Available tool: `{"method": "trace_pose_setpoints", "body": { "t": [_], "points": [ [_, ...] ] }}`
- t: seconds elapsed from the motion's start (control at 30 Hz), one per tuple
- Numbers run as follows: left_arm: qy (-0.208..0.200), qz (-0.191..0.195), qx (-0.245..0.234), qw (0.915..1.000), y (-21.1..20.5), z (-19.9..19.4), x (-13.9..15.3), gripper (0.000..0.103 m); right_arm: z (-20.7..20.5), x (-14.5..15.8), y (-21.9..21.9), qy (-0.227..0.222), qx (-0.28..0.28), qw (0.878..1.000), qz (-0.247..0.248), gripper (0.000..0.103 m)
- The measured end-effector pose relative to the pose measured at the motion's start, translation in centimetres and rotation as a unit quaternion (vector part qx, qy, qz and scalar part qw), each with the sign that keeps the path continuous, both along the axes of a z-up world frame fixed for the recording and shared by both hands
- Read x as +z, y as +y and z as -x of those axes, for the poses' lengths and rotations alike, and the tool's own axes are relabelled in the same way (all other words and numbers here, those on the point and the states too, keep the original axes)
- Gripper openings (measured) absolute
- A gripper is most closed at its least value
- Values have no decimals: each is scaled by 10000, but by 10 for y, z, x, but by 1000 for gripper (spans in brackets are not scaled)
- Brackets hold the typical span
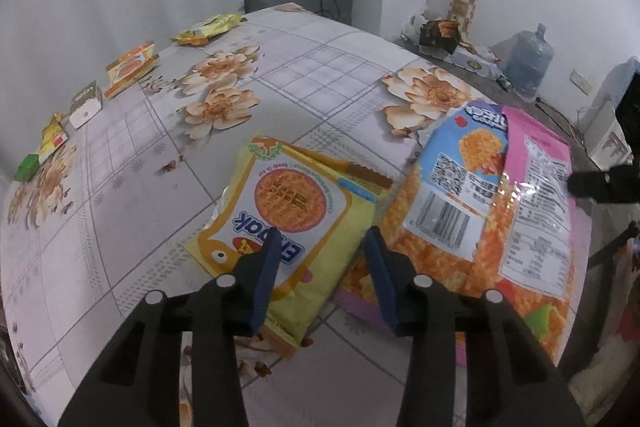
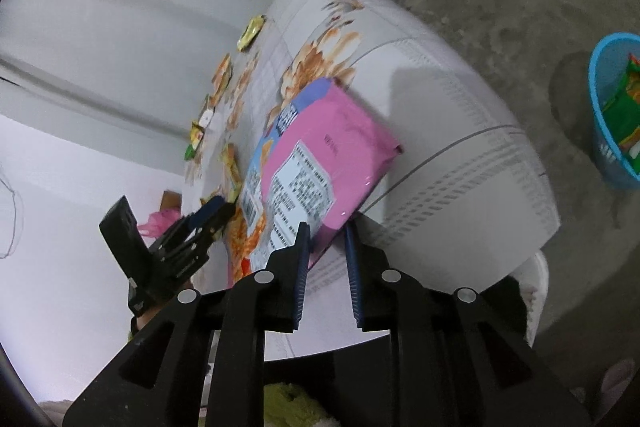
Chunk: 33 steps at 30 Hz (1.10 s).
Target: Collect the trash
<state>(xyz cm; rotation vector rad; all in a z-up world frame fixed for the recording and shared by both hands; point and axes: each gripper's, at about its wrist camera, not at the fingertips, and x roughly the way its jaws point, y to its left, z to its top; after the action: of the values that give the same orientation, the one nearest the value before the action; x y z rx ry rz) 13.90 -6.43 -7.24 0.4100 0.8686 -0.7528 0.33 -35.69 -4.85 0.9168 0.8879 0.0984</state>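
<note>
Blue fingers (image 1: 267, 267) of the left gripper (image 1: 322, 239) straddle a yellow noodle wrapper (image 1: 296, 219) on the floral table (image 1: 300, 75), unclamped; the right gripper (image 2: 326, 229) gapes around the pink snack bag (image 2: 320, 147) corner.

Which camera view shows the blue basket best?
The right wrist view: the blue basket stands on the floor at the right edge, with green wrappers inside. The left wrist view does not show it.

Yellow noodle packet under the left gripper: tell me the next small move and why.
Probably ease the left gripper down and close on the yellow noodle packet. Its jaws stand apart over the packet's near end, not yet pinching it. The packet lies flat on the floral tablecloth, its edge against the big pink bag.
</note>
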Motion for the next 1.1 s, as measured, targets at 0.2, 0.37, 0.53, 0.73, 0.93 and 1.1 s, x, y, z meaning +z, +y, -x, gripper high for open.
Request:
{"method": "trace_pose_setpoints", "body": {
  "t": [0.2, 0.37, 0.53, 0.73, 0.93, 1.1],
  "points": [
    [-134, -128, -37, 9998, 8, 7, 2, 50, 2, -1, -2, -6, 23, 10000, -86, 20],
    [-100, -67, 235, 9997, 16, 1, 6, 50, -2, -3, 6, -12, 179, 9994, -302, 30],
    [15, -77, 365, 9993, 18, -2, 3, 50, -4, -2, 19, -58, 225, 9987, -457, 44],
    [119, -65, 472, 9988, 13, 8, -1, 50, -5, -4, 26, -123, 154, 9977, -642, 48],
    [167, -83, 359, 9992, 2, 34, 0, 50, -17, -2, 40, -94, 162, 9988, -462, 42],
    [175, -83, 235, 9995, -4, 55, 0, 50, -21, -5, 48, -3, 202, 9996, -204, 18]
  ]
}}
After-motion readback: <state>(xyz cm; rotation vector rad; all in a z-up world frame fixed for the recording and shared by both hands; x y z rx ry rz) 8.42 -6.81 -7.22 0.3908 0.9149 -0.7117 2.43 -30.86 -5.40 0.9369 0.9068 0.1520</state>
